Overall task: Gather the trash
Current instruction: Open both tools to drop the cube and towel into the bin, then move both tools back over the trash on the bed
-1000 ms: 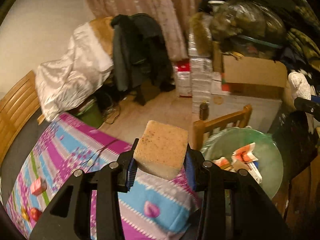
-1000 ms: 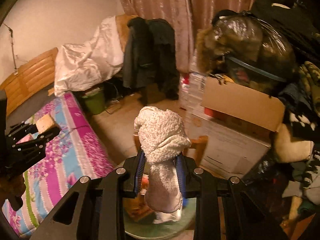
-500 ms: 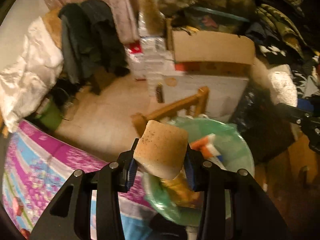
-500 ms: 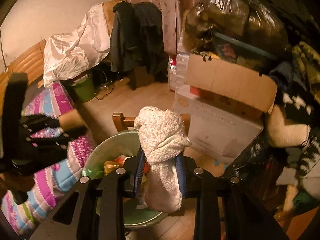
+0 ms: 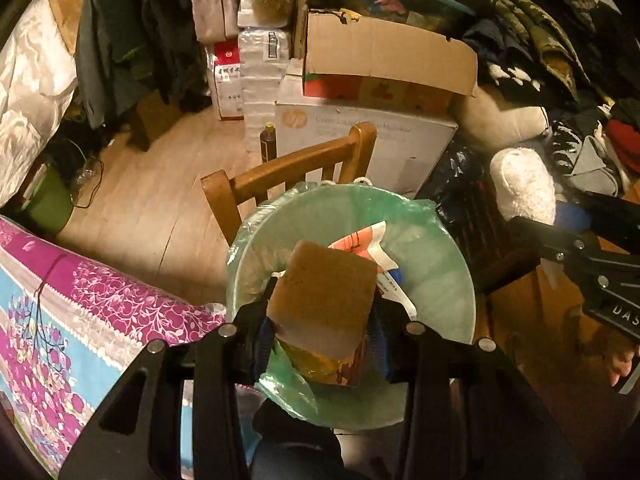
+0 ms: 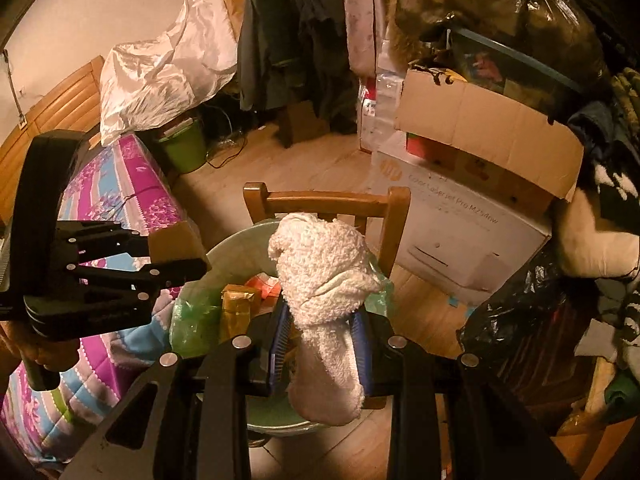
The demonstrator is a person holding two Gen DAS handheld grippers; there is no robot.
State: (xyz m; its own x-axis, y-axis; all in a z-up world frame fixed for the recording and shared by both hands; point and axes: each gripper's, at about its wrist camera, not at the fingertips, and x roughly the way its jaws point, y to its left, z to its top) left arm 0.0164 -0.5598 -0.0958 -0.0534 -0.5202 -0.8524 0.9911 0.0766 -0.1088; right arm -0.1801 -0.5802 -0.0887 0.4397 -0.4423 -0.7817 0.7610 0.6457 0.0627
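Left gripper point(image 5: 322, 320) clenched on a tan, speckled rectangular sponge block point(image 5: 324, 296); jaws press both side faces, block sits directly above the open mouth of the round bin lined with a translucent green plastic bag point(image 5: 440, 280); looks poised over the bin, not in it. Right gripper point(image 6: 322, 344) clamped around a crumpled white terry-cloth rag point(image 6: 324, 280); rag bulges above the jaws and hangs limp below them, over the near side of the same bin point(image 6: 192, 320); from the left wrist view the right gripper reads as off to the bin's right, so whether the rag is fully over the opening I cannot tell.

Bin stands against a wooden chair back point(image 5: 288, 176), beside the purple-and-blue floral bedspread point(image 5: 80, 312). Already in the bin: an orange-and-white packet point(image 5: 360, 242), a yellow-brown wrapped box point(image 6: 236, 304), other wrappers too jumbled to name.

Progress judgement: some trash collected, two more pieces carried to the bin, neither dropped yet; left to do is opening both grippers over the liner. Further trash elsewhere in the cluttered room can't be judged from here.
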